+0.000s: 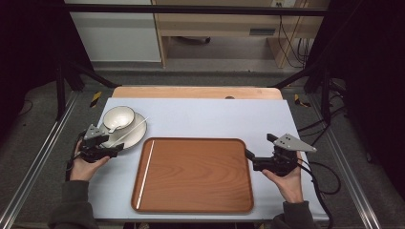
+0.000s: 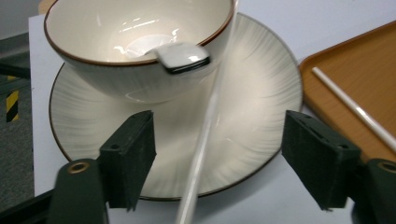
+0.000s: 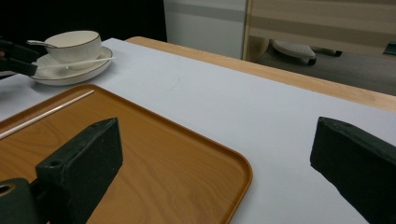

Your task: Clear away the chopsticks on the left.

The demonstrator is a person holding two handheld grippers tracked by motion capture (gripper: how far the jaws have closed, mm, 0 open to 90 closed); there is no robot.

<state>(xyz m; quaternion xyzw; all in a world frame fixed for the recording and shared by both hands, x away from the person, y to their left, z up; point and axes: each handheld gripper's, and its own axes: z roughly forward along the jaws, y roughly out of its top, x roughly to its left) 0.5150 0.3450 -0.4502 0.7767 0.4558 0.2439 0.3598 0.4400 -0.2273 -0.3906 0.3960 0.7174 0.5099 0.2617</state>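
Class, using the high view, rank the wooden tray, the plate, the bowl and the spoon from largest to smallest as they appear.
1. wooden tray
2. plate
3. bowl
4. spoon, of which part lies inside the bowl

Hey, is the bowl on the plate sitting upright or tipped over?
Upright. The bowl stands on the plate with its rim level and opening upward; a spoon rests inside, handle over the rim.

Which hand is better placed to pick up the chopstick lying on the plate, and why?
Left. The left gripper already straddles the chopstick on the plate, jaws open; the right gripper sits beyond the tray.
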